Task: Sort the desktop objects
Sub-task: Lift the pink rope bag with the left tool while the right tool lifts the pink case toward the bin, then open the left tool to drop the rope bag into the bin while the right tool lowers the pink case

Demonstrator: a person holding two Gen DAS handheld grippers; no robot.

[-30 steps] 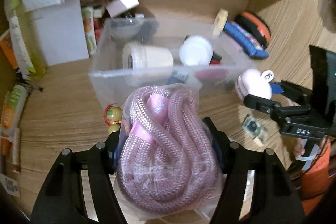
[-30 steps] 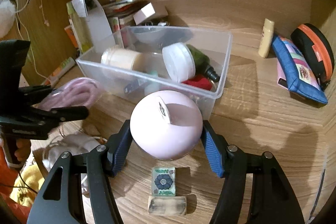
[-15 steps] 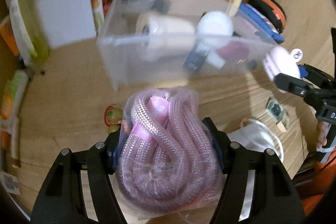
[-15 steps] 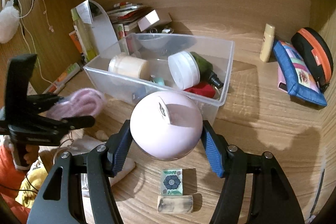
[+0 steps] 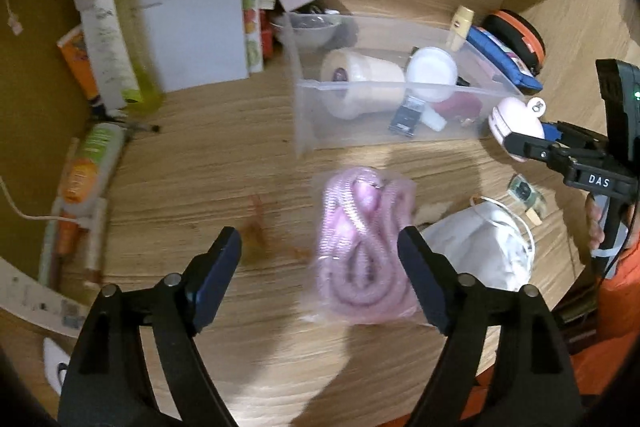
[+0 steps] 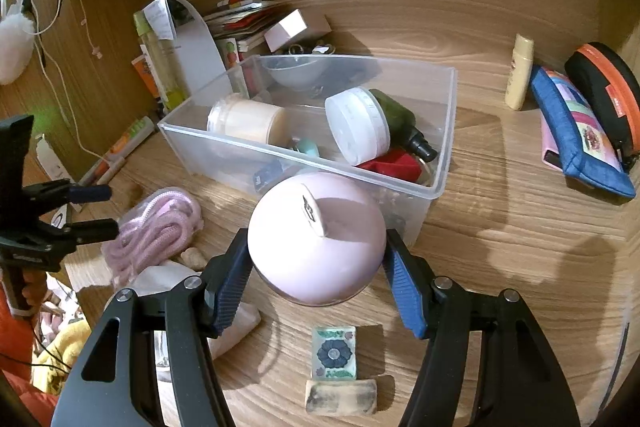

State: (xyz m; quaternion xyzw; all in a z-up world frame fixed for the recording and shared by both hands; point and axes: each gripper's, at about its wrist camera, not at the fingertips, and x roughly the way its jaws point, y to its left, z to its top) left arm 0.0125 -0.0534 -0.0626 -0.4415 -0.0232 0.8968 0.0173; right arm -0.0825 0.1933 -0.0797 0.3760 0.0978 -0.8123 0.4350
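Pink braided rope coiled in a clear plastic bag [image 5: 362, 241] lies on the wooden worktop [image 5: 224, 163] in front of the clear plastic bin [image 5: 304, 107], near its front left corner. Left tongs [image 5: 320, 263] are open, and the bag only touches the right finger. It looks soft, light and slippery, so I would grip across the thick middle of the coil. Right tongs [image 6: 318, 277] hold the smooth round pink case [image 6: 316, 243], which seems rigid; its curved sides may slip.
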